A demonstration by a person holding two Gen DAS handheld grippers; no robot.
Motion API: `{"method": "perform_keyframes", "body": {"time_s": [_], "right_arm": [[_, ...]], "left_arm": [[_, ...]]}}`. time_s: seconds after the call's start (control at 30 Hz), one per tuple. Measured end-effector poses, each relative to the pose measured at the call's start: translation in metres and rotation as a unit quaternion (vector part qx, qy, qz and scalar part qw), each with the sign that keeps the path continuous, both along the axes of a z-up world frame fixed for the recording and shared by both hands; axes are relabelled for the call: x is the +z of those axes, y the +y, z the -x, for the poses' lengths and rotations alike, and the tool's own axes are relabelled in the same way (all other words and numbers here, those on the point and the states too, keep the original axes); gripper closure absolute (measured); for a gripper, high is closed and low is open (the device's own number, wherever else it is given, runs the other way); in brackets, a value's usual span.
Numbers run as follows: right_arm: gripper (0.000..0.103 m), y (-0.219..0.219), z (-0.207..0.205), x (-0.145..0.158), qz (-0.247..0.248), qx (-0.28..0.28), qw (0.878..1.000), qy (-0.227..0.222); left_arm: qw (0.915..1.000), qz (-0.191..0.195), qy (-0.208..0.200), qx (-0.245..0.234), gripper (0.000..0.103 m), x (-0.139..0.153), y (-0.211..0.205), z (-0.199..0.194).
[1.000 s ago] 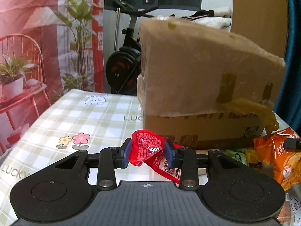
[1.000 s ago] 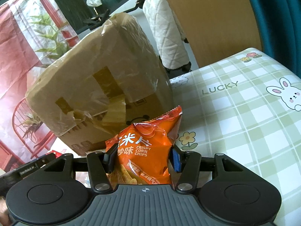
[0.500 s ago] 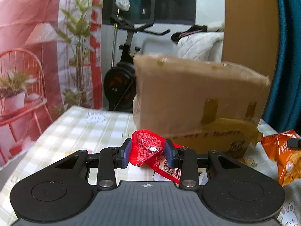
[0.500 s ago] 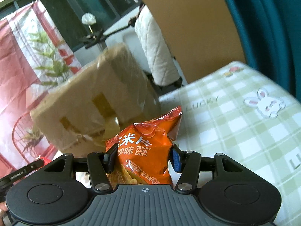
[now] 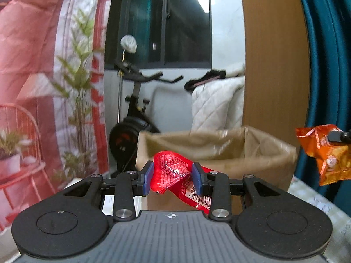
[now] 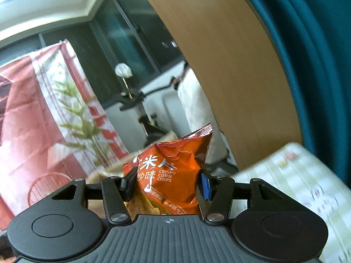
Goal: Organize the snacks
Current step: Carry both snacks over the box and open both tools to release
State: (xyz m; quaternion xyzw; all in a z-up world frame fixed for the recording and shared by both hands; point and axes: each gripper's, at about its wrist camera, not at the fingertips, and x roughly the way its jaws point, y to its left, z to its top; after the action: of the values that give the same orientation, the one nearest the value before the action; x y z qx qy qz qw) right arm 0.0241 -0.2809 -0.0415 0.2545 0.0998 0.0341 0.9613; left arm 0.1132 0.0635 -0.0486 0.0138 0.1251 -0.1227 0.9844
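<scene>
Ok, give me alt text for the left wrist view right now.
The left tongs grip a crumpled red snack packet in front of an open cardboard box. An orange chip bag hangs at the right edge, with an exercise bike behind.

Both wrist cameras are looking forward along their own fingers, close behind them, facing nearly level across the room. Both views are sharing the exercise bike [image 5: 133, 118] [image 6: 140, 109] and the cardboard box [image 5: 219, 151].
</scene>
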Motion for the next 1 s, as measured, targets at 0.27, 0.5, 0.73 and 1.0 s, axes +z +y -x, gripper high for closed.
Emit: {"method": "perform_keyframes", "body": {"time_s": [0.27,0.5,0.73,1.0], "right_arm": [[0.052,0.017,-0.083,0.038,0.051,0.023,0.998,-0.016],[0.051,0.052,-0.154,0.033,0.140,0.024,0.989,0.030],[0.026,0.079,-0.180,0.019,0.172,0.049,0.982,0.067],[0.026,0.071,-0.151,0.021,0.163,0.058,0.983,0.054]], "left_arm": [[0.9996,-0.001,-0.022,-0.016,0.064,0.031,-0.019,-0.055],[0.9995,-0.025,0.010,-0.019,0.063,0.025,-0.039,-0.110],[0.9979,-0.031,0.048,-0.032,0.044,0.011,-0.040,-0.131],[0.9973,-0.019,0.056,-0.043,0.043,0.009,-0.029,-0.108]]}}
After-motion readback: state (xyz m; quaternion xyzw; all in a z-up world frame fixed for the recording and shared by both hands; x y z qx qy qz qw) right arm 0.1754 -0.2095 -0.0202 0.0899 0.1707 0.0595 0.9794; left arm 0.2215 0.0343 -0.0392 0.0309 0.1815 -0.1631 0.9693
